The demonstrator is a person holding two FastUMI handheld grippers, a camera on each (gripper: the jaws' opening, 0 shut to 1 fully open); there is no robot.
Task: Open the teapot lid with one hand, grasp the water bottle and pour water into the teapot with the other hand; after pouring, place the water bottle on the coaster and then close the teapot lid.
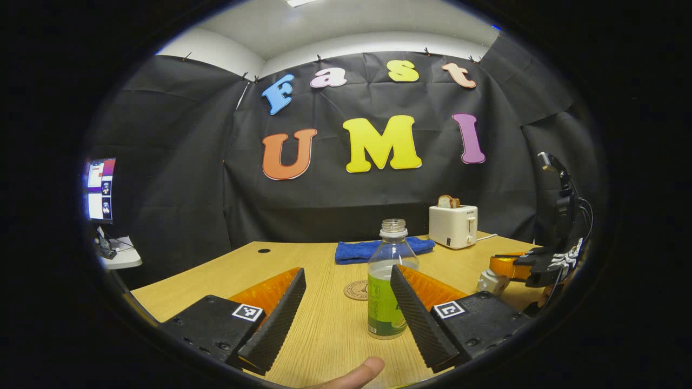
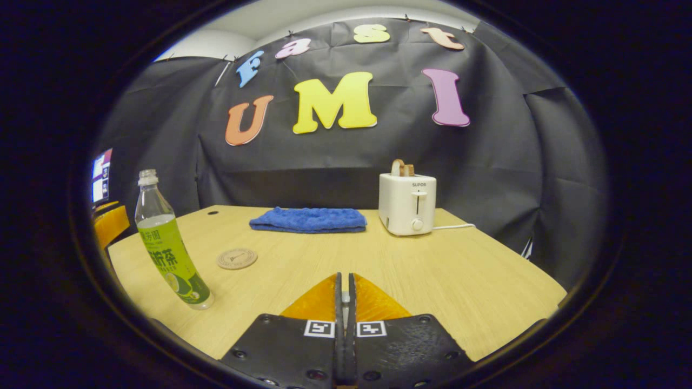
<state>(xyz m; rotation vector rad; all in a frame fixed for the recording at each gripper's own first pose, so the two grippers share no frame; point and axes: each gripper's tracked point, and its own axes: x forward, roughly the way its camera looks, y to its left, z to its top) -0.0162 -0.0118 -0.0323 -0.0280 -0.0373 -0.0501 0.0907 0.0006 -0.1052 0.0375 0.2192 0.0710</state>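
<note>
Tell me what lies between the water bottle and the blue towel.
The round coaster lies flat on the table between the water bottle and the blue towel, apart from both, as the right gripper view shows.

Left gripper (image 1: pixel 346 308): black body w/ screws, square tag on each finger base, ribbed pads (translucent orange behind). Right gripper (image 2: pixel 344 302): same build, black cables.

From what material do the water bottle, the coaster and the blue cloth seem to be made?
The water bottle looks like clear, glossy plastic: the booth wall shows through its upper part, above a green printed label. The coaster seems to be matte wood or cork: a pale tan disc with a dark ring. The blue cloth looks like soft terry or microfibre, with a nubby surface.
</note>
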